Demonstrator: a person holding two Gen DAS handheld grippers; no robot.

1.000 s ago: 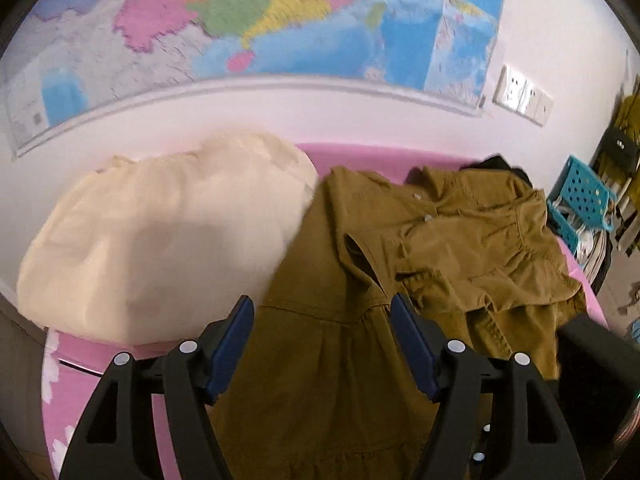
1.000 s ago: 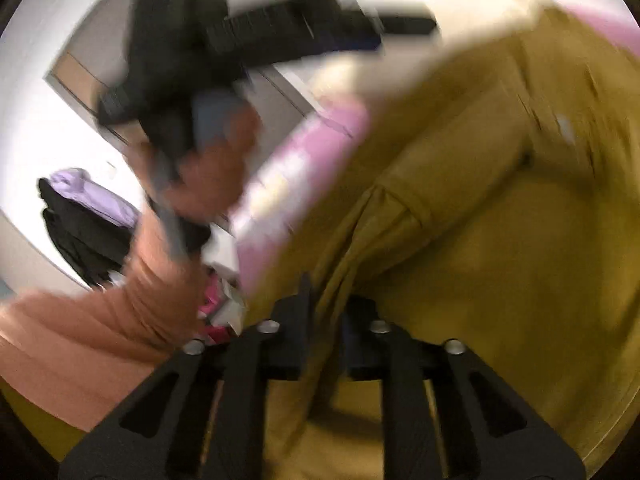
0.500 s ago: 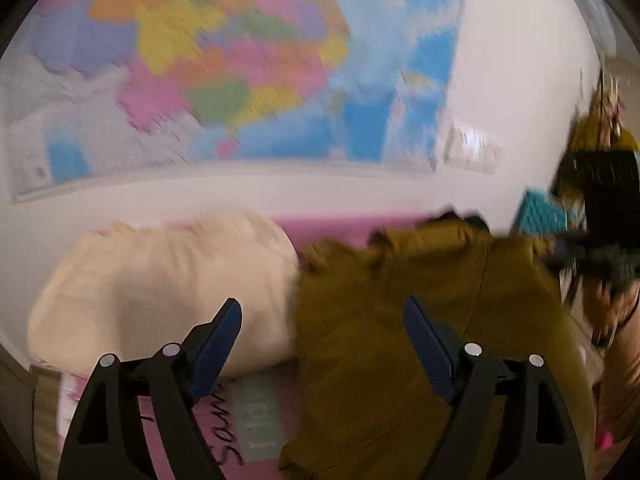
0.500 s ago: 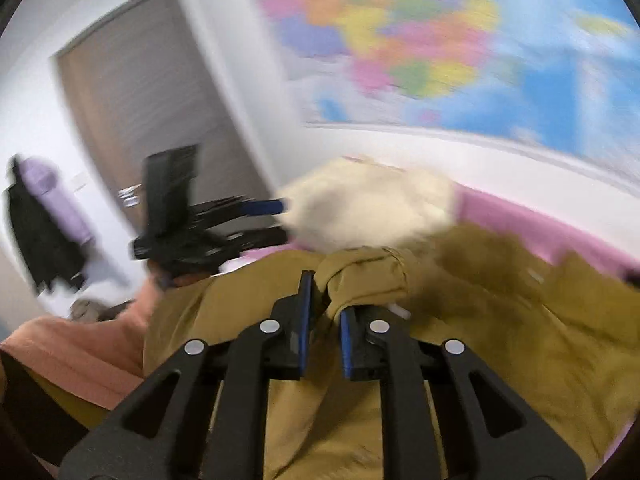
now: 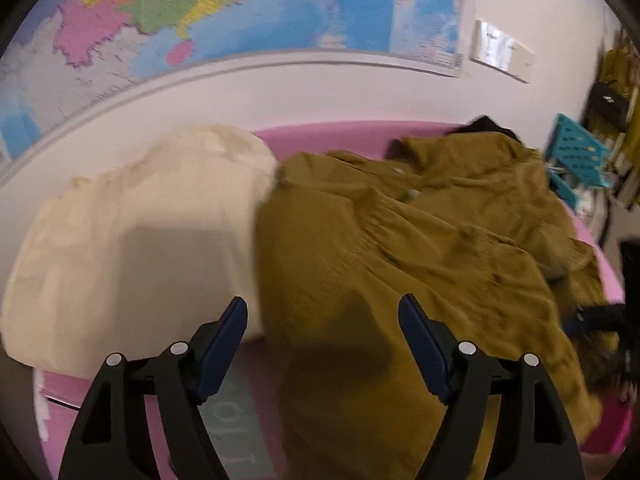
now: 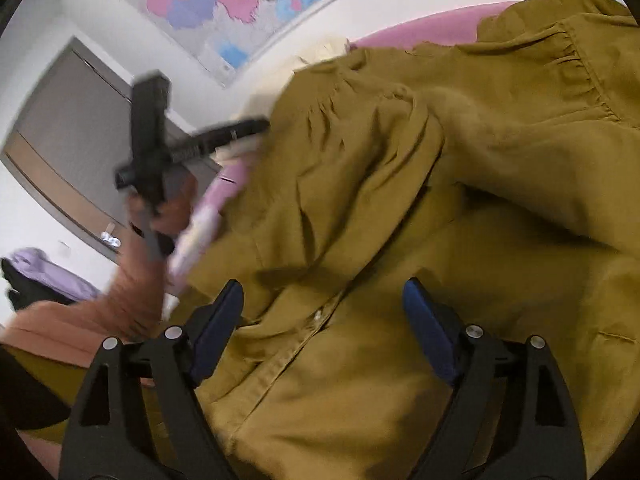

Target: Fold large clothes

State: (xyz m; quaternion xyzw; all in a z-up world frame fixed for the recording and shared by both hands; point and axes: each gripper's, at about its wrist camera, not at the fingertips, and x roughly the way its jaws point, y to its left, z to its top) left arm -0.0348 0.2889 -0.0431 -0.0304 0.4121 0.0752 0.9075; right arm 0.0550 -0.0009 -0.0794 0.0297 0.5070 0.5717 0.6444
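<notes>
With both the left tongs (image 5: 322, 344) and right tongs (image 6: 322, 322) wide open and empty, the soft, limp mustard shirt (image 6: 460, 184) looks best pinched at its firmer button placket (image 6: 304, 340), lower centre.

**Clearance around the olive garment**

The olive garment (image 5: 400, 256) covers most of the pink surface (image 5: 340, 136). Left of it, touching its edge, a bulky cream bundle (image 5: 132, 240) blocks that side. Behind it a bare pink strip runs along the wall. In front of it, toward its left corner, a small patch of surface lies uncovered. Right of it stands a turquoise crate (image 5: 576, 152). Both grippers, left (image 5: 322, 344) and right (image 6: 322, 320), hang over it with jaws apart, nothing between them
</notes>
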